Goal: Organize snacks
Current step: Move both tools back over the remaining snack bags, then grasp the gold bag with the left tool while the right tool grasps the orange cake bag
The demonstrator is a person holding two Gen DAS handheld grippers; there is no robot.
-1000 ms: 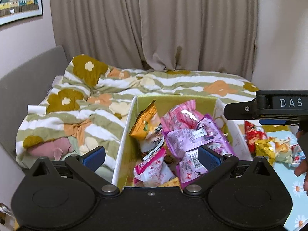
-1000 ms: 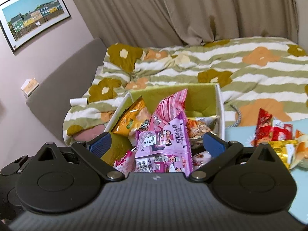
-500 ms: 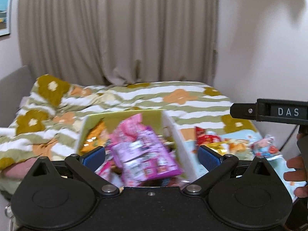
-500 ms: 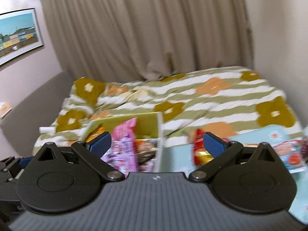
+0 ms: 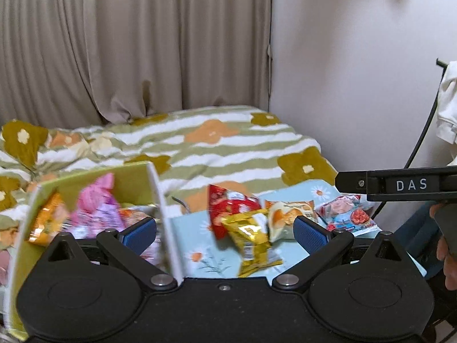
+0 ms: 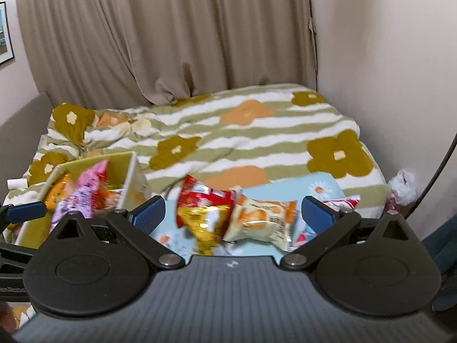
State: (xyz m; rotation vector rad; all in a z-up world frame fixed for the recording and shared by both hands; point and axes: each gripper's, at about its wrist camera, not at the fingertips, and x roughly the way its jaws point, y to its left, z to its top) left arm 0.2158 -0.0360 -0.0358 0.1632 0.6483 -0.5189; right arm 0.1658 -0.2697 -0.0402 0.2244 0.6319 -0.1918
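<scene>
A box point(image 5: 155, 188) stands at nine o'clock on the bed point(image 5: 228, 148), with packets point(image 5: 94, 208) piled inside it. Just beside it, toward three o'clock, a cloth point(image 5: 200, 228) lies on the bed. On the cloth, one bag point(image 5: 228, 205) lies at twelve o'clock of another bag point(image 5: 251, 240), the two overlapping. A bun packet point(image 5: 285, 217) touches them at three o'clock, and a further packet point(image 5: 348, 214) lies beyond it. Curtains point(image 5: 142, 43) hang behind the bed at twelve o'clock.

A: Box? 
B: Yellow-green cardboard box point(image 5: 137, 171) w/ white rim, on left, stuffed w/ pink, purple & orange packets point(image 5: 94, 208).
A: Loose ones?
B: Red bag point(image 6: 205, 197), gold foil bag point(image 6: 205, 223), cream-orange pack point(image 6: 262, 220) lie touching on light-blue floral mat point(image 5: 200, 223), beside box.
</scene>
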